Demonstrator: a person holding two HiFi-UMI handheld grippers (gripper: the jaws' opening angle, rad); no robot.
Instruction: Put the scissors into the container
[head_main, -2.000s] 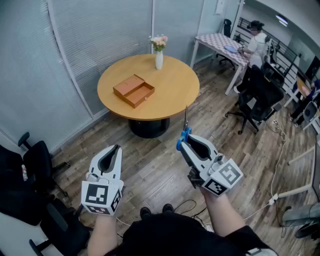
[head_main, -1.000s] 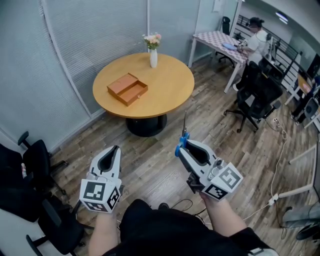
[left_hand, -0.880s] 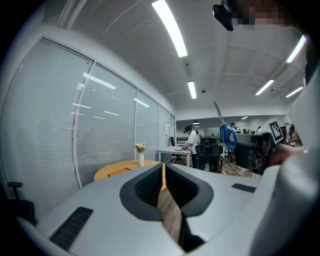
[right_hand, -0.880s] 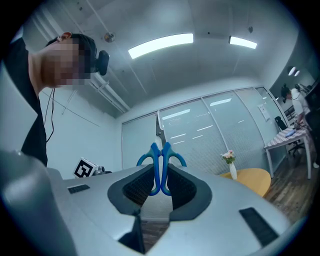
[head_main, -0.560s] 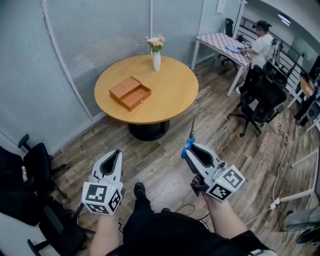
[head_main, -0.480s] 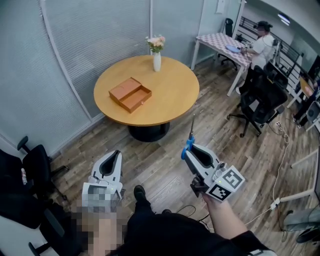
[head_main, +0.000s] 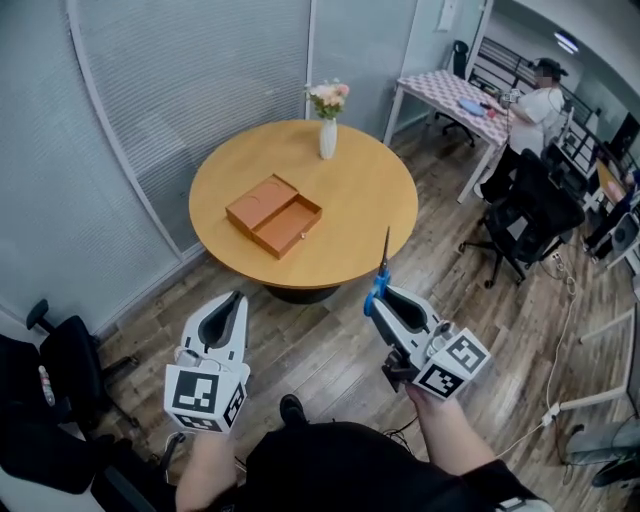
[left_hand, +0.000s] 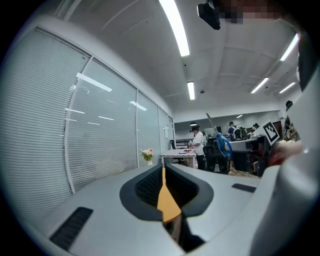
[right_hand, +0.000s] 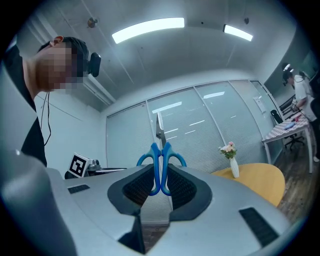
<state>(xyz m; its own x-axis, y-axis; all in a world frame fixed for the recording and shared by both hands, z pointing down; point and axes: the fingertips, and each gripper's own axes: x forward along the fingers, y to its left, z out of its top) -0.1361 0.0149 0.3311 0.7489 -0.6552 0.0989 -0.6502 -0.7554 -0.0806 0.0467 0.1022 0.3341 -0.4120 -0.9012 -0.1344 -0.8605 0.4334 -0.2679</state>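
Head view counts two grippers, one pair of scissors (head_main: 383, 262), one container (head_main: 273, 215), one round table (head_main: 372, 205) and one vase (head_main: 328, 140) of flowers. The right gripper (head_main: 378, 297) clamps the scissors by their blue handles, with the closed blades standing up and away. They are in the air, clear of the table, and the blade tip shows against the table's near edge. The left gripper (head_main: 232, 299) has its fingers brought together on nothing.

Only the head view shows the container: an open brown box in two joined halves, lying on the table's left half, well apart from the vase at the far edge. Right gripper view gives the pads pressing both handle loops, plus the vase and a slice of the table at the right. Left gripper view shows a thin slit between its fingers, with the scissors small and far off.

The handles' lower ends are buried between the right gripper's pads. The table's base is mostly hidden under its top.
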